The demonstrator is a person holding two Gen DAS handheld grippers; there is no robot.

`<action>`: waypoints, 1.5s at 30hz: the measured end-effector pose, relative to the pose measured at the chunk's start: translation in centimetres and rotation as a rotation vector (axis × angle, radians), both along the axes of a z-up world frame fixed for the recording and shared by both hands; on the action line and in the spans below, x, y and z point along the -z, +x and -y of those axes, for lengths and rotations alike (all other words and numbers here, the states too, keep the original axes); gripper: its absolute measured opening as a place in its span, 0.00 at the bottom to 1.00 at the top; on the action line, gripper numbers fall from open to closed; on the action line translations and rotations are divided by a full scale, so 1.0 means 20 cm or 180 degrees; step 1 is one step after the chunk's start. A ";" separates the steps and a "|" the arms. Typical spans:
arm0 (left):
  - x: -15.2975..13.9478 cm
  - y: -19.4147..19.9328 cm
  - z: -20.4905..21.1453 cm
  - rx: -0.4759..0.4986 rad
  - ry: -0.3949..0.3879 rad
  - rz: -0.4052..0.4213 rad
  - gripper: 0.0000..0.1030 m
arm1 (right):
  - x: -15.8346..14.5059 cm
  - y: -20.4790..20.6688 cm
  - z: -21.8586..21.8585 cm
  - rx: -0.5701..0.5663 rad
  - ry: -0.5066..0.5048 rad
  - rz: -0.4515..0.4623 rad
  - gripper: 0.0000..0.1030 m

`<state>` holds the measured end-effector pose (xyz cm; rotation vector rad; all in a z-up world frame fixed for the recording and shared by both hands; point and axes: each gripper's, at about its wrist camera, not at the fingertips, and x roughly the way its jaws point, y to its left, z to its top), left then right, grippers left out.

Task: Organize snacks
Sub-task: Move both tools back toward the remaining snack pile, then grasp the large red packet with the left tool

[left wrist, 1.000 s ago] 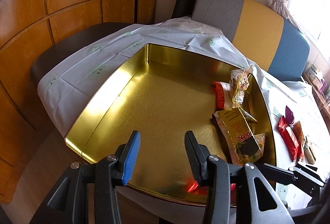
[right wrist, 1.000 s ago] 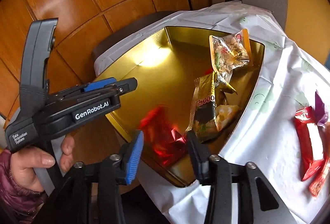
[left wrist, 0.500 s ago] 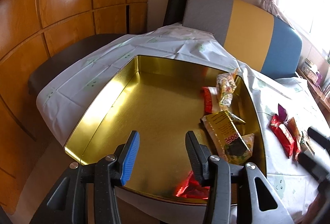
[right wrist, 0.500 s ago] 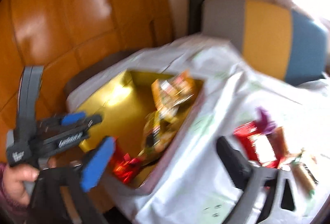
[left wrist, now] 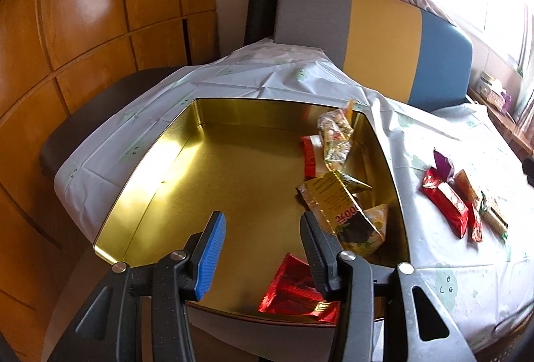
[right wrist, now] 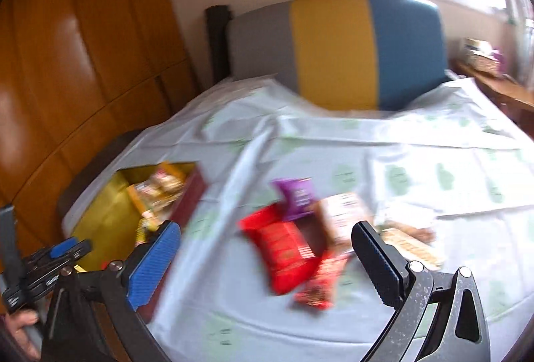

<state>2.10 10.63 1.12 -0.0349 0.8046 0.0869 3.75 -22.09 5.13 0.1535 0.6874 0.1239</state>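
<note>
Blue-padded, your right gripper [right wrist: 267, 255] has just been opening and gapes wide and empty, above a red packet [right wrist: 283, 250] on the tablecloth [right wrist: 367, 141]; motion blurs the snacks beyond. Your left gripper [left wrist: 263, 248] hangs half open, empty, over the gold tin [left wrist: 157, 158], its black finger hiding part of a red wrapper [left wrist: 290, 288].

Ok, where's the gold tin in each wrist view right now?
Left wrist: the gold tin fills the centre and lower left, snack packets lying along its right side.
Right wrist: only a blurred corner of the gold tin shows at lower left, behind the blue pad.
Shared landmark: the grey, yellow and blue chair back beyond the table.
</note>
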 end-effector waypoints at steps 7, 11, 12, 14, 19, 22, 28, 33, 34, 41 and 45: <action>-0.05 0.02 0.10 0.0200 0.0047 0.0044 0.46 | -0.08 0.06 0.41 0.0592 -0.0108 -0.0048 1.00; -0.10 0.05 0.20 0.0412 0.0021 0.0064 0.46 | -0.09 0.08 0.64 0.0889 -0.0139 -0.0132 1.00; -0.11 0.06 0.25 0.0495 0.0008 0.0070 0.46 | -0.08 0.08 0.69 0.0969 -0.0142 -0.0166 1.00; -0.13 0.08 0.33 0.0650 -0.0013 0.0060 0.46 | -0.04 0.08 0.79 0.1149 -0.0097 -0.0230 1.00; -0.14 0.13 0.59 0.1060 -0.0030 -0.0067 0.46 | 0.07 0.07 0.99 0.1390 0.0462 -0.0540 1.00; -0.10 0.19 0.73 0.1242 -0.0205 -0.0306 0.46 | 0.07 0.07 1.03 0.1438 0.0580 -0.0529 1.00; 0.07 0.36 1.00 0.1361 -0.0327 -0.0785 0.46 | 0.06 0.06 1.01 0.1317 0.0748 -0.0505 1.00; 0.20 0.50 1.12 0.1173 -0.0508 -0.1137 0.58 | 0.06 0.08 0.98 0.1127 0.0859 -0.0527 1.00; 0.22 0.52 1.13 0.1125 -0.0565 -0.1182 0.58 | 0.07 0.08 0.97 0.1094 0.0871 -0.0530 1.00; 0.30 0.62 1.25 0.0869 -0.0519 -0.1159 0.67 | 0.07 0.10 0.92 0.0867 0.0879 -0.0574 1.00; 0.32 0.64 1.32 0.0941 -0.0133 -0.1072 0.70 | 0.07 0.10 0.88 0.0775 0.0782 -0.0602 1.00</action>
